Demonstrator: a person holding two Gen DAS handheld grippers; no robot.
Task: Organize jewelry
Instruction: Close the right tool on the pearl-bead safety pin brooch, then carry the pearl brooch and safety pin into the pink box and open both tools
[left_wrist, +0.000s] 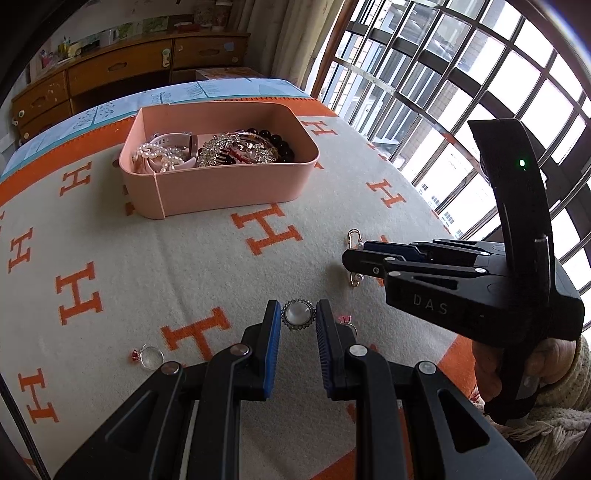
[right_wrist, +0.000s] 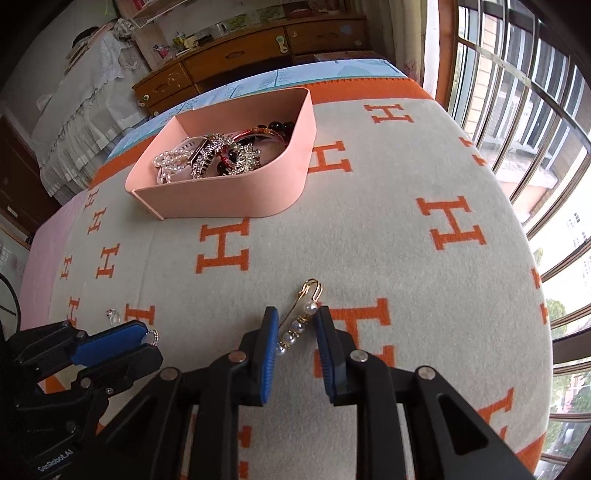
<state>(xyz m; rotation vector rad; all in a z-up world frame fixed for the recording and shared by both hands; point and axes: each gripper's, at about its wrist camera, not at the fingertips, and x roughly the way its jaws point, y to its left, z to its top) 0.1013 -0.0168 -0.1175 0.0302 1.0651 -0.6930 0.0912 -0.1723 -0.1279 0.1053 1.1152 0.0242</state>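
Note:
A round white-stone brooch (left_wrist: 297, 314) lies on the blanket between the tips of my open left gripper (left_wrist: 297, 314), its edges close to both blue pads. A gold pin with pearls (right_wrist: 300, 316) lies between the tips of my open right gripper (right_wrist: 296, 319), untouched. The pin (left_wrist: 355, 258) is partly hidden behind the right gripper (left_wrist: 354, 254) in the left wrist view. The pink box (left_wrist: 218, 192) holds pearls, crystal clips and dark beads at the far side; it also shows in the right wrist view (right_wrist: 221, 201). The left gripper (right_wrist: 142, 338) shows at the lower left there.
A clear ring with a red stone (left_wrist: 149, 356) lies left of my left gripper, and a small red-stone ring (left_wrist: 347, 320) lies right of it. The orange-and-grey H-pattern blanket (left_wrist: 147, 258) covers the surface. A barred window (left_wrist: 461, 92) is on the right, wooden drawers (left_wrist: 122, 66) behind.

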